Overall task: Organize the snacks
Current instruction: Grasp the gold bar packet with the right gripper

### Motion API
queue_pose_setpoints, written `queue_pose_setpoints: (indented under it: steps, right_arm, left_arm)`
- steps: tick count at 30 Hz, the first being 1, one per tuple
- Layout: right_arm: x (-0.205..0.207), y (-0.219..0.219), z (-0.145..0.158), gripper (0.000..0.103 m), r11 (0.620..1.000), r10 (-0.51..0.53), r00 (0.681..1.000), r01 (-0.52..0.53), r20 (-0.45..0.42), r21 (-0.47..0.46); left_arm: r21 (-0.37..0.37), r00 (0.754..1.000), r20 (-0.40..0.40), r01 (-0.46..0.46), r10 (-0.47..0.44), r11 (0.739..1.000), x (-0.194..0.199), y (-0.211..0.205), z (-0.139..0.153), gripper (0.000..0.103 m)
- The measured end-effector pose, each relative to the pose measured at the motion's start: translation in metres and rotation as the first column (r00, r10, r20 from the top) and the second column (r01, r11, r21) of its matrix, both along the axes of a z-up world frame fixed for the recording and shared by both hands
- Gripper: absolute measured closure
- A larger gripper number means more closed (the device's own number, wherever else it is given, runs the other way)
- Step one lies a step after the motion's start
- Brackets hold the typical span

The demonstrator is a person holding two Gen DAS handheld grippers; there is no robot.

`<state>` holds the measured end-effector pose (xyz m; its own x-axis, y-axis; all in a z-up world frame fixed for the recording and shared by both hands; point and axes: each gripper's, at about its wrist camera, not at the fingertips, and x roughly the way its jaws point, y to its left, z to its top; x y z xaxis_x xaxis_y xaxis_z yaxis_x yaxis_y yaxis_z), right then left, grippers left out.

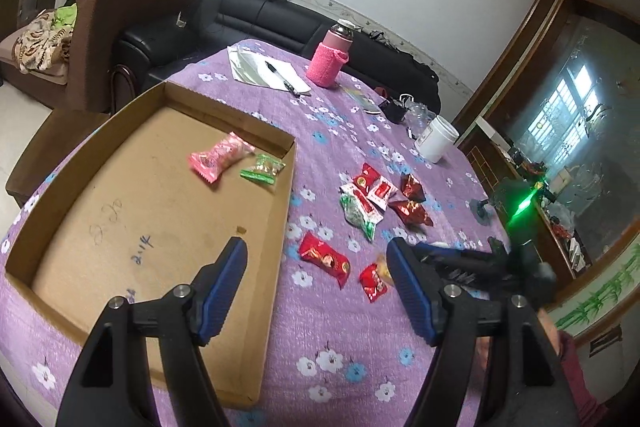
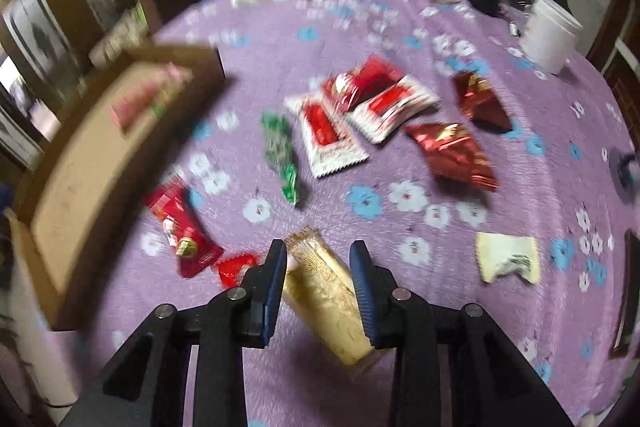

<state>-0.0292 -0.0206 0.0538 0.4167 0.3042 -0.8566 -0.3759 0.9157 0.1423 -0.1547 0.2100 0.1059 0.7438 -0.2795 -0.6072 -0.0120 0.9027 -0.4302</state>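
A shallow cardboard tray (image 1: 120, 211) lies on the purple flowered table and holds a pink snack (image 1: 221, 155) and a green snack (image 1: 262, 169). My left gripper (image 1: 316, 263) is open and empty, above the tray's right edge. Red, green and white-red snack packets (image 1: 366, 199) lie scattered to the right. A long red snack (image 1: 324, 257) lies near my left fingertips. My right gripper (image 2: 318, 259) is closed around a tan-yellow snack bar (image 2: 326, 291). The tray (image 2: 80, 183) also shows at the left in the blurred right wrist view.
At the far side stand a pink-sleeved bottle (image 1: 332, 57), papers with a pen (image 1: 266, 69), a white jar (image 1: 436, 139) and small clutter. A white wrapper (image 2: 506, 257) lies at the right. Sofas stand beyond the table.
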Motion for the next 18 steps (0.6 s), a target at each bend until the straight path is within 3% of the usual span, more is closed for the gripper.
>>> queue_pose_setpoints:
  steps: [3, 13, 18]
  right_arm:
    - [-0.007, -0.012, 0.014, 0.052, 0.998, -0.011, 0.999, 0.008, 0.040, 0.057]
    - [-0.019, 0.000, -0.028, 0.052, 0.991, 0.121, 0.990, -0.116, 0.077, -0.060]
    - [-0.022, -0.009, -0.031, 0.058, 0.995, 0.090, 0.990, -0.085, 0.105, -0.053]
  left_arm:
    - [0.024, 1.000, 0.005, 0.019, -0.019, 1.000, -0.007, -0.008, 0.000, 0.031]
    - [0.073, 0.991, 0.003, 0.136, -0.137, 0.988, -0.011, -0.042, -0.006, 0.031]
    - [0.074, 0.981, -0.020, 0.193, -0.192, 0.978, -0.004, -0.064, -0.013, 0.032]
